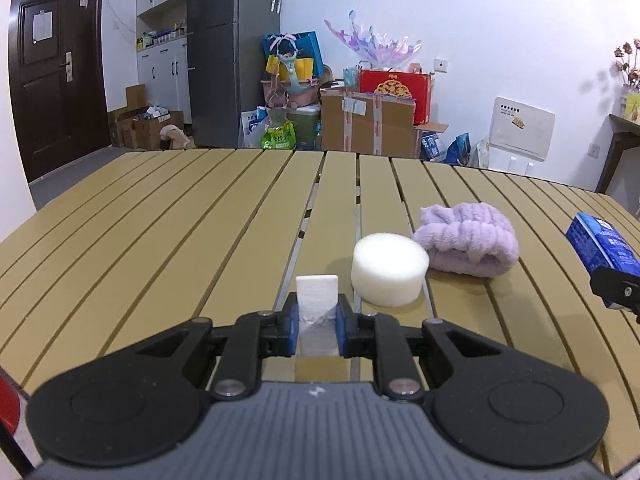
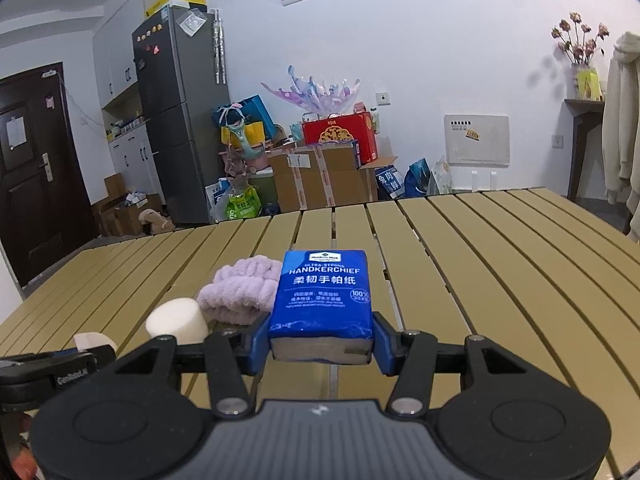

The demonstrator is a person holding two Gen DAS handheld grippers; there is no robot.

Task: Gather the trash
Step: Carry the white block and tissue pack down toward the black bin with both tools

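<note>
Two grippers are each clamped on a piece of trash above the slatted table (image 1: pixel 160 220). The left gripper (image 1: pixel 318 320) has its blue pads pressed narrowly against a thin white foam slab (image 1: pixel 317 294), which stands upright between them and pokes out past the tips toward 12 o'clock. The right gripper (image 2: pixel 322 342) grips a blue tissue pack (image 2: pixel 324 292) across its width, jaws partly spread, printed face up and tilted away from the camera.

On the table, seen from the left wrist, a white foam disc (image 1: pixel 389 268) lies just past the slab at 1 o'clock. A folded lilac cloth (image 1: pixel 468 238) lies just beyond the disc at 2 o'clock; whether the two touch I cannot tell. The held pack appears at the far right, at 3 o'clock of the cloth.

From the right wrist, the cloth sits at 10 o'clock of the pack, the disc at 9 o'clock, and the left gripper with its slab at the lower left edge.
</note>
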